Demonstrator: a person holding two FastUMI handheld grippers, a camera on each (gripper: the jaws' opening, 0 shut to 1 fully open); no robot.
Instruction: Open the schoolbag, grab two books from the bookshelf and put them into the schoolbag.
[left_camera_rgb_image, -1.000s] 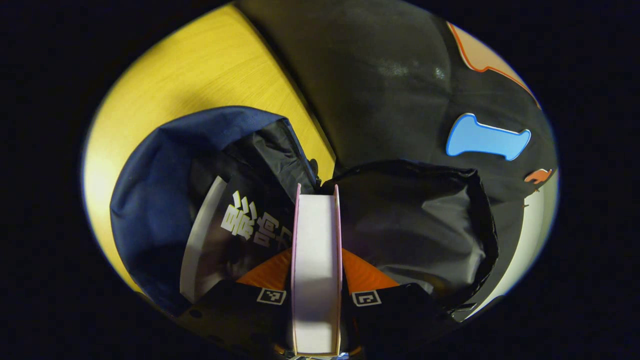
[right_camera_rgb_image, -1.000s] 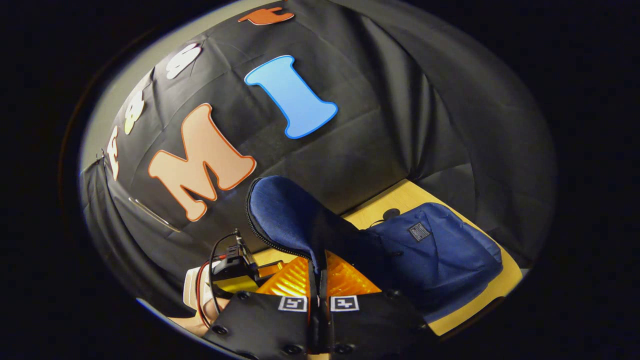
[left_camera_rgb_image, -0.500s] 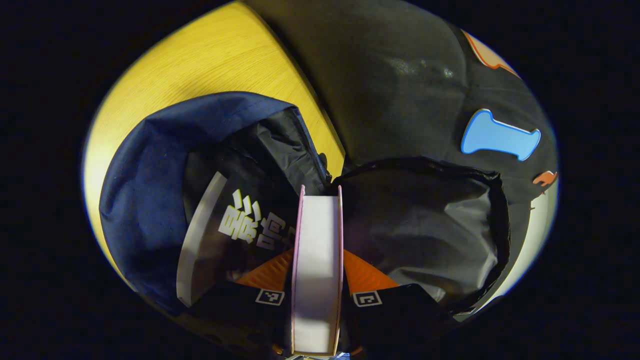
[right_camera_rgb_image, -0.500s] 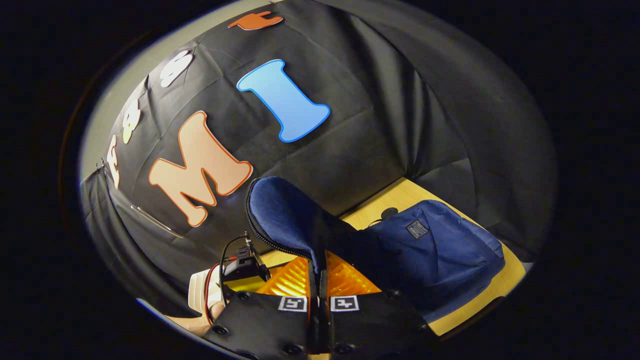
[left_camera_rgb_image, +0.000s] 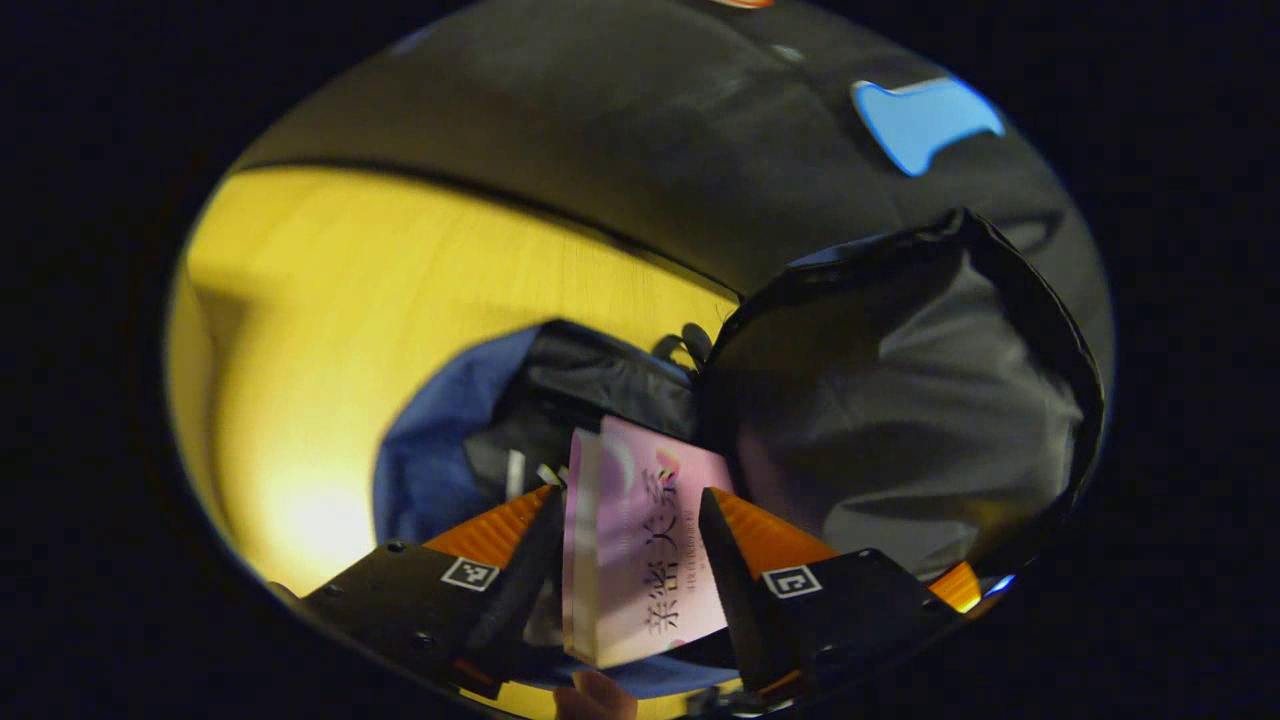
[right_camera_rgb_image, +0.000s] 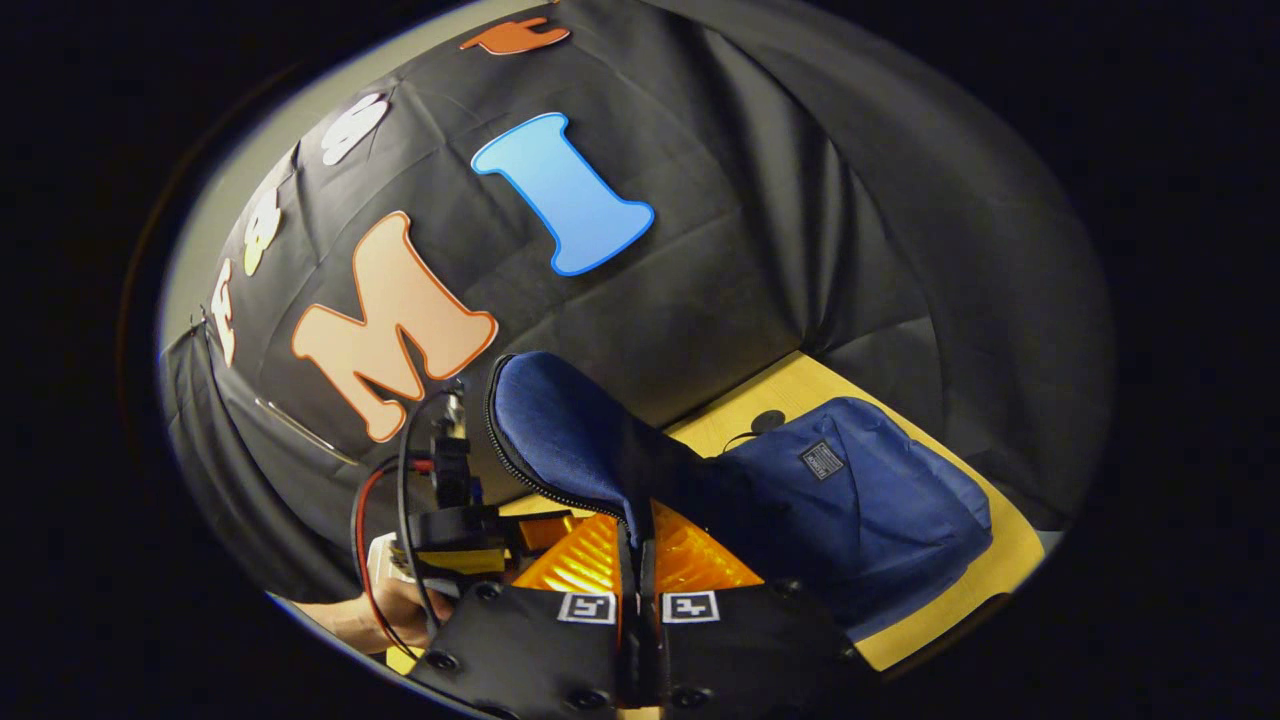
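Left gripper (left_camera_rgb_image: 625, 535) jaws apart — pink book (left_camera_rgb_image: 640, 550) half-hidden in schoolbag (right_camera_rgb_image: 860, 500); right gripper (right_camera_rgb_image: 637, 560) pinches its flap (right_camera_rgb_image: 570, 430).

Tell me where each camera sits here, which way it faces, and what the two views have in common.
Left gripper view: rides the left gripper, facing down into the open schoolbag on the wooden table; its fingers stand apart beside the pink book.
Right gripper view: rides the right gripper, facing the booth wall; its fingers pinch the bag's flap; a hand holds the other gripper at lower left.
Shared: the schoolbag, its raised flap, table and wall.
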